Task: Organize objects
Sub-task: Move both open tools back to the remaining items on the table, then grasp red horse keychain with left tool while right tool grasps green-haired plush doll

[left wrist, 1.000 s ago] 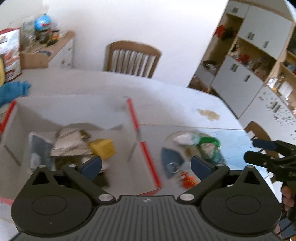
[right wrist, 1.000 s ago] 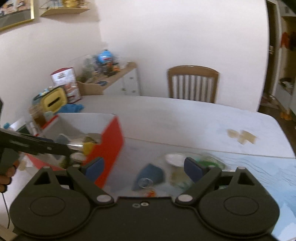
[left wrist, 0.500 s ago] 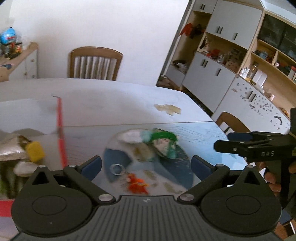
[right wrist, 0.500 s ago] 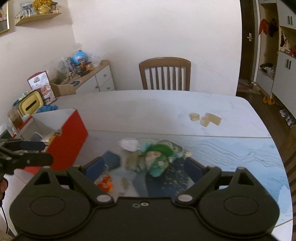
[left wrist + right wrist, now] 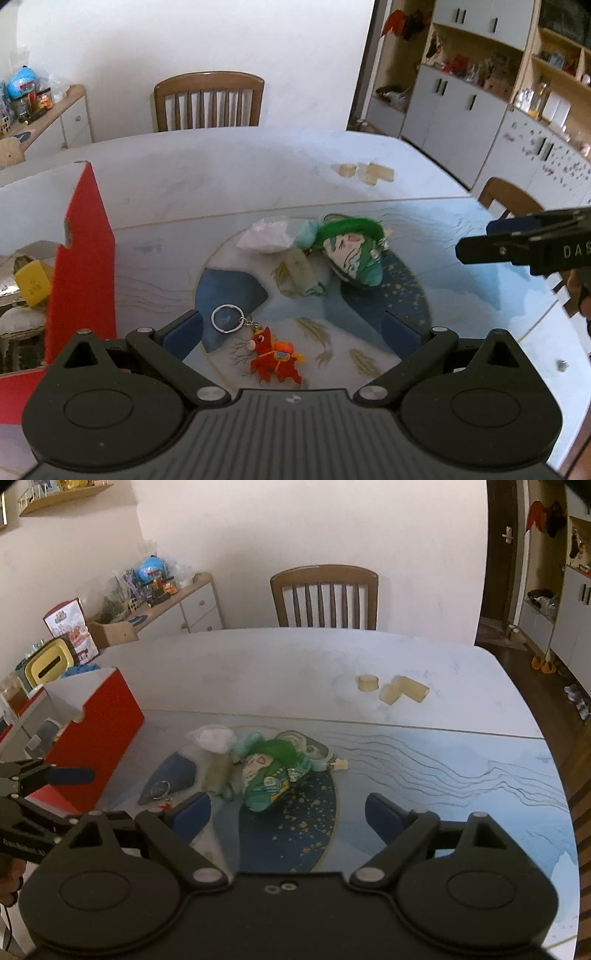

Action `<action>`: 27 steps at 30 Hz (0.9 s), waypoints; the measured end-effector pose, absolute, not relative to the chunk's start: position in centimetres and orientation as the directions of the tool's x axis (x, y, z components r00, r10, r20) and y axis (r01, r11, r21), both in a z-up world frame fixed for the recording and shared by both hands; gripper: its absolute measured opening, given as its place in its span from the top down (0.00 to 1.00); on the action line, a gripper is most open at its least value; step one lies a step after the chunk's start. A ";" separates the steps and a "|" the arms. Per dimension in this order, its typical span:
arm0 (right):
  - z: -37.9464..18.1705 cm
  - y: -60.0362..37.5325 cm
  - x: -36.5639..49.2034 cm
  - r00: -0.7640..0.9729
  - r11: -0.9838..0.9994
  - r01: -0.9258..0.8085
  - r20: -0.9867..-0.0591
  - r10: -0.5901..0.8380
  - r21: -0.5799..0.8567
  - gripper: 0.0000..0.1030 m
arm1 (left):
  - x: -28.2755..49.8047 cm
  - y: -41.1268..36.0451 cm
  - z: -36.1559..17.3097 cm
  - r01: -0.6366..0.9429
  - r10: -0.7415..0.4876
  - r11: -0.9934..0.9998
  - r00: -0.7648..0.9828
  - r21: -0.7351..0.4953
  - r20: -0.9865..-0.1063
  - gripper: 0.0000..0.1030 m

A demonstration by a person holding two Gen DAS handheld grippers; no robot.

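A red horse keychain (image 5: 275, 356) with a metal ring (image 5: 226, 319) lies on the blue mat, right between the fingers of my open, empty left gripper (image 5: 291, 330). Beyond it lie a green-haired plush doll (image 5: 352, 254), a crumpled white tissue (image 5: 266, 238) and a pale small toy (image 5: 299, 271). My right gripper (image 5: 288, 814) is open and empty, just short of the green doll (image 5: 271, 771). A red and white cardboard box (image 5: 83, 258) stands at the left, holding a yellow cube (image 5: 33, 282) and other items.
Three small beige rolls (image 5: 391, 690) lie on the white table (image 5: 295, 664) beyond the mat. A wooden chair (image 5: 325, 596) stands at the far side. A sideboard (image 5: 166, 609) with clutter is at the left, cabinets (image 5: 461, 107) at the right.
My left gripper has swung right from above the box to over the mat and the keychain. My right gripper has shifted right and closer to the green doll.
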State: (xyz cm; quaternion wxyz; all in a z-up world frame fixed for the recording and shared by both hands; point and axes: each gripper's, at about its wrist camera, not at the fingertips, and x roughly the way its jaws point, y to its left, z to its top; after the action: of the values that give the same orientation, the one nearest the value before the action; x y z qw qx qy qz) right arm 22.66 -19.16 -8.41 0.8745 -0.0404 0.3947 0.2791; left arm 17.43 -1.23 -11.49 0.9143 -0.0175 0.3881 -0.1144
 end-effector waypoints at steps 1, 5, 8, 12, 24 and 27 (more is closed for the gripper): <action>-8.7 -19.0 23.0 0.526 0.837 -0.525 -0.716 0.459 0.151 0.16 | 17.6 -1.5 -11.9 0.195 -0.212 0.975 0.672 -0.106 -0.709 0.00; -10.1 -17.8 24.0 0.497 0.818 -0.557 -0.730 0.469 0.145 0.17 | 17.9 -2.5 -13.3 0.205 -0.184 0.977 0.670 -0.059 -0.719 0.00; -11.1 -16.7 24.8 0.475 0.801 -0.585 -0.745 0.468 0.130 0.17 | 18.2 -2.7 -14.4 0.188 -0.162 0.981 0.662 -0.047 -0.732 0.00; -12.1 -15.4 25.7 0.459 0.785 -0.610 -0.758 0.465 0.112 0.17 | 18.9 -2.5 -15.4 0.152 -0.135 0.987 0.647 -0.046 -0.750 0.00; -14.2 -12.4 27.5 0.454 0.770 -0.635 -0.774 0.442 0.066 0.23 | 19.7 -2.6 -17.0 0.123 -0.100 0.992 0.624 -0.029 -0.775 0.10; -14.6 -12.0 27.8 0.459 0.775 -0.629 -0.778 0.429 0.056 0.26 | 19.7 -2.7 -17.1 0.124 -0.099 0.992 0.621 -0.027 -0.778 0.17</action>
State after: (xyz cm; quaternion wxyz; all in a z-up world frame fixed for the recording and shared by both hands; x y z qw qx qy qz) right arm 27.85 -12.04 -14.64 0.8455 -0.1207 0.4157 0.3127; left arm 19.67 -2.66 -17.13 0.9002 0.0144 0.4309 -0.0619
